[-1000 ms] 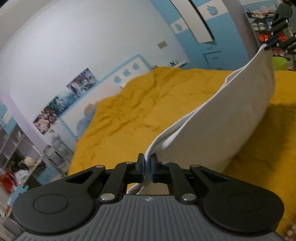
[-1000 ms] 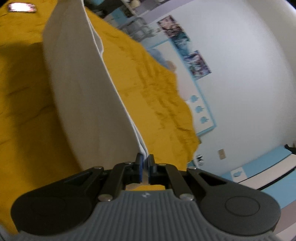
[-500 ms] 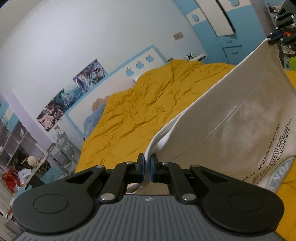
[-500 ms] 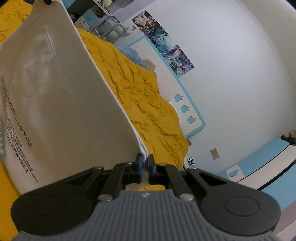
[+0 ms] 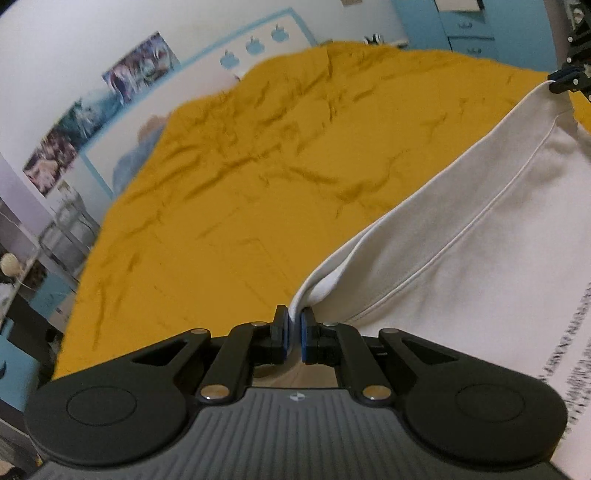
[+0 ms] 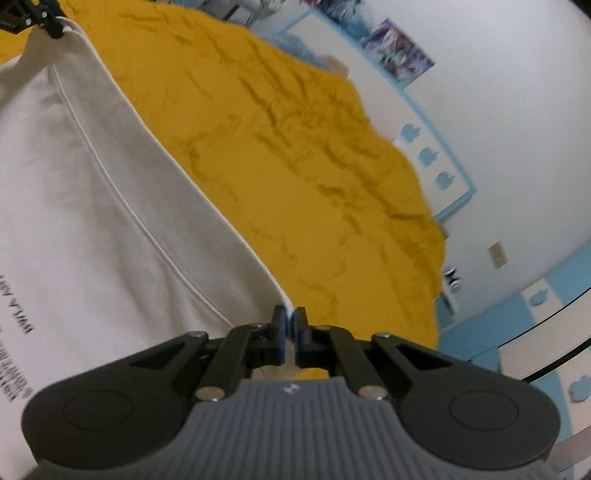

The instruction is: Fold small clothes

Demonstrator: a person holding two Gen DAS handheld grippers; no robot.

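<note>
A white garment (image 5: pixel 461 240) with black printed lettering is stretched between both grippers, low over a bed with a mustard-yellow cover (image 5: pixel 258 166). My left gripper (image 5: pixel 293 325) is shut on one corner of the garment's edge. At the top right of the left wrist view, the right gripper (image 5: pixel 567 79) pinches the opposite corner. In the right wrist view my right gripper (image 6: pixel 290 325) is shut on its corner of the white garment (image 6: pixel 92 203), and the left gripper (image 6: pixel 40 20) shows at the top left on the far corner. A stitched seam runs parallel to the held edge.
The yellow bed cover (image 6: pixel 314 147) fills the space ahead. Behind it are a white wall with posters (image 5: pixel 110 96), a blue-framed headboard (image 5: pixel 255 44), blue cabinets (image 5: pixel 472 29) and metal shelving (image 5: pixel 70 229) at the left.
Both grippers have moved forward and down toward the bed, carrying the taut garment with them. The printed face of the garment has come into view. Both grips stay the same.
</note>
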